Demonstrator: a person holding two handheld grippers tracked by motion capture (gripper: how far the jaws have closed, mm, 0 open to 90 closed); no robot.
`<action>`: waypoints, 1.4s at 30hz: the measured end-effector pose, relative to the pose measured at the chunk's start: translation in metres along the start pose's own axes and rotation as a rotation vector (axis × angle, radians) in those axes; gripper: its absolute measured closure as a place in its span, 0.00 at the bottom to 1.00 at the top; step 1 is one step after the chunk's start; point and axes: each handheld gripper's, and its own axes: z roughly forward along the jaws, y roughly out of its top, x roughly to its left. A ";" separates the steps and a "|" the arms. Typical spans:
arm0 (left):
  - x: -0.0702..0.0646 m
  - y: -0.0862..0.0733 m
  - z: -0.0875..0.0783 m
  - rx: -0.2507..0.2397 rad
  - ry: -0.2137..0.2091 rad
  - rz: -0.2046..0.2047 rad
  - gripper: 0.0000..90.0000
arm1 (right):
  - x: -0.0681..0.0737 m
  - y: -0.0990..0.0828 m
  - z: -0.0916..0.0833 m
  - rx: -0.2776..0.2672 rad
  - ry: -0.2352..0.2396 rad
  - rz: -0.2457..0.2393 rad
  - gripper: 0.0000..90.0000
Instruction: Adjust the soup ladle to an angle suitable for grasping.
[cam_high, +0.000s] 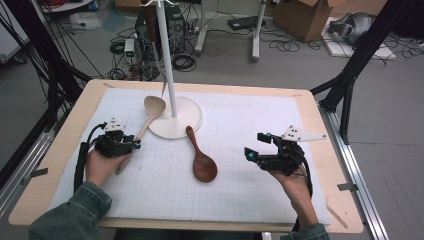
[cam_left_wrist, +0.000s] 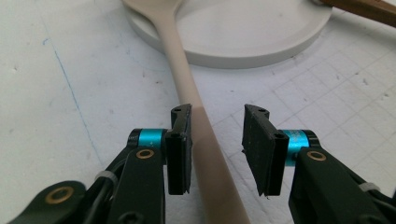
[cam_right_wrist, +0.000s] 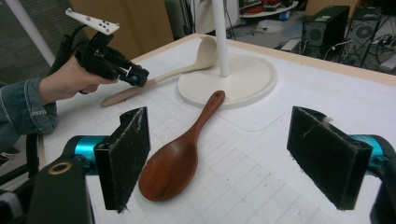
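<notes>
Two spoons lie on the white gridded mat (cam_high: 240, 195), and neither has left it yet. Your left gripper (cam_high: 131, 144) is down over the handle of the pale spoon (cam_high: 150, 112), whose bowl rests far up on the round base of the white stand (cam_high: 192, 117) while its handle runs back toward you on the near left. In the left gripper view the handle sits between the jaws: one pad (cam_left_wrist: 180, 154) is against its side, the other stands clearly off it, so the tongs are narrowed around the handle but not pinching it. The grasp is begun, then, and not finished; closing fully and lifting are what remain for that spoon. The dark wooden spoon (cam_high: 202, 162) lies near the middle of the mat, its handle tip touching or just beside the stand's base, its bowl toward you, untouched. Your right gripper (cam_high: 256, 146) hangs well to the right of it with its jaws spread wide and nothing between them; I judge that spoon is wholly still to do.
</notes>
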 end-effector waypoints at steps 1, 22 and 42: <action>0.000 0.000 0.001 -0.003 0.006 -0.007 0.70 | 0.000 0.000 0.000 -0.001 0.002 0.001 0.23; 0.004 -0.003 0.010 0.049 0.004 -0.012 0.76 | -0.002 -0.001 -0.002 -0.002 -0.008 0.001 0.23; 0.009 -0.017 -0.005 0.028 -0.013 -0.042 0.80 | -0.001 -0.001 0.001 0.000 -0.002 0.006 0.23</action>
